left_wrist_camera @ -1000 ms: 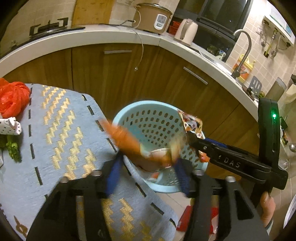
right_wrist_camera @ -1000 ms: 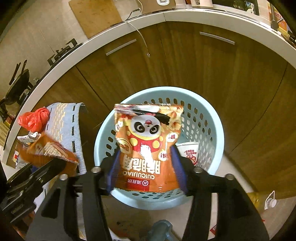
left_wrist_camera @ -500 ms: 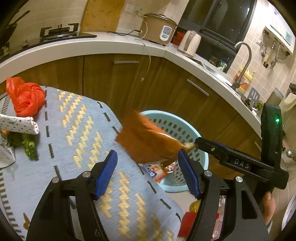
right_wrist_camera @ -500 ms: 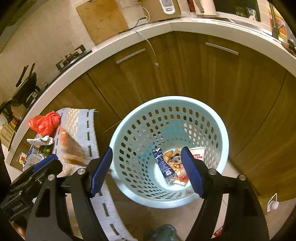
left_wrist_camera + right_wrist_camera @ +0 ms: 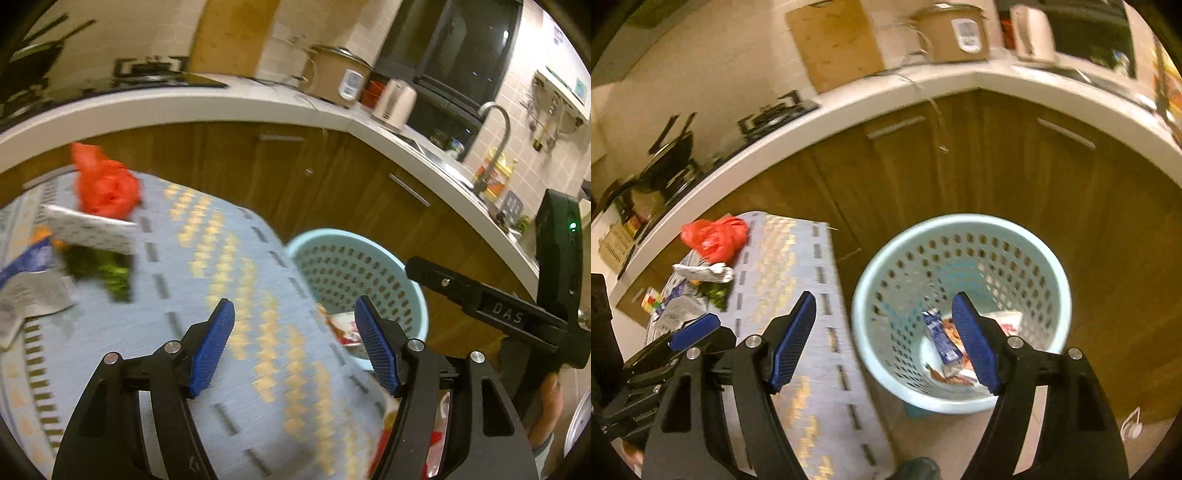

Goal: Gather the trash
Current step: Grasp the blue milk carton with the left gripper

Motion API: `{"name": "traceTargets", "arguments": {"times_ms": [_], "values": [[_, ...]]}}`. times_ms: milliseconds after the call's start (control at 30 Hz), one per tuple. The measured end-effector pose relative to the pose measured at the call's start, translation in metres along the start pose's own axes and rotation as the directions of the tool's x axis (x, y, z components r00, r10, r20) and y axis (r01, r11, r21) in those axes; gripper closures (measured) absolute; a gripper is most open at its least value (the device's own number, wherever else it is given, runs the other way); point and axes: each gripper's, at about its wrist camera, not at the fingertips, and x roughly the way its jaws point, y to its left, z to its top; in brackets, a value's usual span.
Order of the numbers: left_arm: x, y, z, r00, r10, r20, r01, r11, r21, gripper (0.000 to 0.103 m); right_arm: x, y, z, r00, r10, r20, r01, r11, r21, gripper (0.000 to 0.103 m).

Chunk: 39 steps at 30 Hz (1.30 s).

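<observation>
Gaping wide and empty, the left gripper (image 5: 295, 345) hangs over the tablecloth (image 5: 229, 280). The right gripper (image 5: 884, 341), fingers equally apart, holds nothing; the basket (image 5: 1049, 280) of wrappers (image 5: 945, 343) sits at its 1 o'clock.

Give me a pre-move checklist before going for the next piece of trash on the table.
1. Left gripper empty and open: ok, nothing between the blue pads.
2. Right gripper empty and open: ok, jaws spread wide above the basket's near rim.
3. Earlier drops landed: ok, wrappers lie at the bottom of the basket.
4. Trash left on the cloth: ok, red bag, white packet, greens and papers lie clustered at its far left.
5. Path to the pile: ok, bare cloth between left gripper and pile.
6. Image sharpness for aiming: not ok, both views are motion-blurred.
</observation>
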Motion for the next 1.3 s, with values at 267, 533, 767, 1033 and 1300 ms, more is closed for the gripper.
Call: {"name": "traceTargets", "arguments": {"times_ms": [267, 533, 767, 1033, 1300], "values": [[-0.071, 0.076, -0.004, 0.979, 0.174, 0.108, -0.159, 0.978, -0.132, 0.037, 0.011, 0.094, 0.001, 0.991, 0.134, 0.023, -0.129, 0.979, -0.156, 0.031], [-0.098, 0.174, -0.019, 0.907, 0.419, 0.026, -0.399, 0.879, -0.261, 0.036, 0.054, 0.176, -0.030, 0.982, 0.185, 0.037, -0.165, 0.939, -0.301, 0.040], [-0.073, 0.202, -0.013, 0.945, 0.324, -0.037, -0.321, 0.906, -0.276, 0.038, 0.080, 0.176, -0.038, 0.987, 0.159, 0.017, -0.147, 0.942, -0.300, 0.046], [-0.078, 0.145, -0.037, 0.999, -0.004, -0.037, -0.003, 0.980, -0.197, 0.038, 0.081, 0.173, -0.038, 0.986, 0.160, 0.035, -0.144, 0.949, -0.282, 0.046], [-0.084, 0.141, -0.017, 0.975, 0.218, -0.035, -0.220, 0.968, -0.119, 0.030, 0.083, 0.163, -0.032, 0.979, 0.203, 0.017, -0.194, 0.954, -0.227, 0.046]]}}
